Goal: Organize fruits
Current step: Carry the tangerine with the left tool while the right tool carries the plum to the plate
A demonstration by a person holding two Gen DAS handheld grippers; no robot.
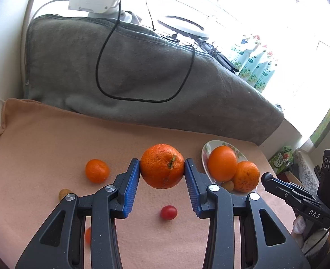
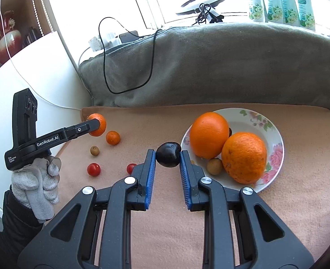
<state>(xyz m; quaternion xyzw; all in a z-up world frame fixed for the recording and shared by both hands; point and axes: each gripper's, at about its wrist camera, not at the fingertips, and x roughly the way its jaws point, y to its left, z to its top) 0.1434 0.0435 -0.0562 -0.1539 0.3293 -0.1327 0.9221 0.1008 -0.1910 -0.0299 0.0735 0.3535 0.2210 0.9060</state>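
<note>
My left gripper (image 1: 162, 168) is shut on a large orange (image 1: 162, 165) and holds it above the peach cloth; it shows from the side in the right wrist view (image 2: 96, 124). My right gripper (image 2: 167, 157) is shut on a dark plum (image 2: 168, 154), just left of the floral plate (image 2: 275, 139). The plate holds two oranges (image 2: 208, 134) (image 2: 243, 157) and a small brown fruit (image 2: 214, 166). On the cloth lie a small mandarin (image 2: 113, 137), a brown fruit (image 2: 94, 150) and two cherry tomatoes (image 2: 93, 169) (image 2: 131, 168).
A grey blanket (image 2: 210, 67) with a black cable (image 2: 129, 56) rises behind the peach cloth (image 2: 165, 224). A white wall (image 2: 19, 89) is at the left. Green packets (image 2: 277, 0) and a ring light stand at the window behind.
</note>
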